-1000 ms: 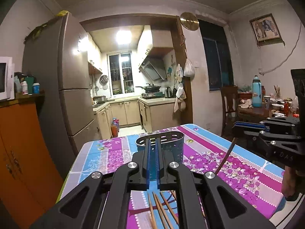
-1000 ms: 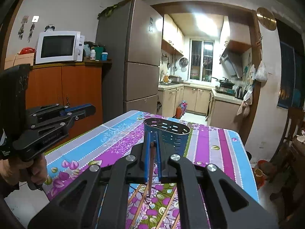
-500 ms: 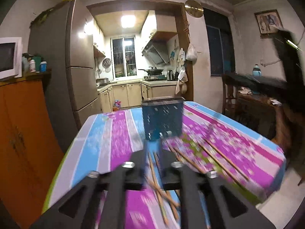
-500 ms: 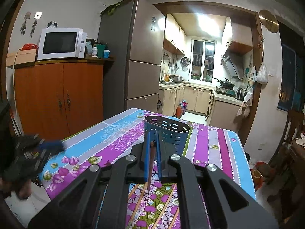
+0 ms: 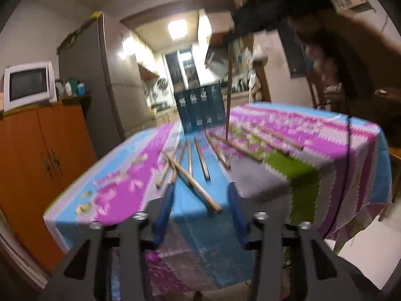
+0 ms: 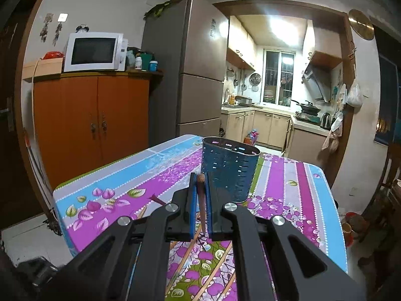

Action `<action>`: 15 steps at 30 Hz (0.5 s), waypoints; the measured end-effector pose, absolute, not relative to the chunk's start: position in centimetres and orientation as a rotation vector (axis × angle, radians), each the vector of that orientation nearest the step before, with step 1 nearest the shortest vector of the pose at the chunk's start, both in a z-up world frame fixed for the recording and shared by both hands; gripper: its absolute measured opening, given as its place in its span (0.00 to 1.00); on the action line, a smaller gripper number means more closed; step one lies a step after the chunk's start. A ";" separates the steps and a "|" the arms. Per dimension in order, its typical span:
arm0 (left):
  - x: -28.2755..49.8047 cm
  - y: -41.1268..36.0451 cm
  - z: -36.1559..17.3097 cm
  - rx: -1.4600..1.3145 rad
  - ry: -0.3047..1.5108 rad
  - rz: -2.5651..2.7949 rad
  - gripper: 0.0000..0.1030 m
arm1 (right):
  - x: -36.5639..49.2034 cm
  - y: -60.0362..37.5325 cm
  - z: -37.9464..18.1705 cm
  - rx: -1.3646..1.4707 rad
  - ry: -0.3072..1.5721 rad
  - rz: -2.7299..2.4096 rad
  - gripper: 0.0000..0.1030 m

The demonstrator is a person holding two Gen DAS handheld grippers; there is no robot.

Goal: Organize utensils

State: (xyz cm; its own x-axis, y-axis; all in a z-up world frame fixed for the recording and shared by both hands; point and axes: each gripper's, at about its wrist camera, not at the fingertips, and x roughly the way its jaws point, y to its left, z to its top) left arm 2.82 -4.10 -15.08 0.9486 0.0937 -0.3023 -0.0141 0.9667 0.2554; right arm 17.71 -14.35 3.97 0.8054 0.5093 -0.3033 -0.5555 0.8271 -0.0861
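A blue perforated utensil holder (image 6: 229, 171) stands upright on the flowered tablecloth (image 6: 130, 178); it also shows in the left wrist view (image 5: 200, 109). Several wooden chopsticks (image 5: 190, 180) lie loose on the cloth in front of it. My right gripper (image 6: 200, 190) is shut on one dark chopstick (image 6: 201, 200), which hangs almost upright just before the holder; from the left wrist view that chopstick (image 5: 228, 92) hangs from the right gripper high above the table. My left gripper (image 5: 200, 193) is open and empty, low at the table's near edge, behind the loose chopsticks.
An orange cabinet (image 6: 92, 123) with a microwave (image 6: 94, 51) stands left of the table, a tall fridge (image 6: 195, 80) behind it. The kitchen doorway lies beyond. More chopsticks (image 6: 218, 273) lie under my right gripper. A dark chair and side table (image 5: 351, 95) stand at the right.
My left gripper has opened and dropped back and down to the table's near edge. My right gripper has risen a little with the chopstick still held.
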 end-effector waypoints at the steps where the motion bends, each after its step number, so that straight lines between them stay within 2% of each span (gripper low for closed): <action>1: 3.3 -4.2 -15.8 0.258 0.344 0.066 0.28 | 17.7 -14.4 4.0 -0.174 0.275 0.578 0.05; 15: 3.3 -4.0 -17.1 0.245 0.335 0.120 0.25 | 17.9 -15.1 3.8 -0.164 0.265 0.605 0.05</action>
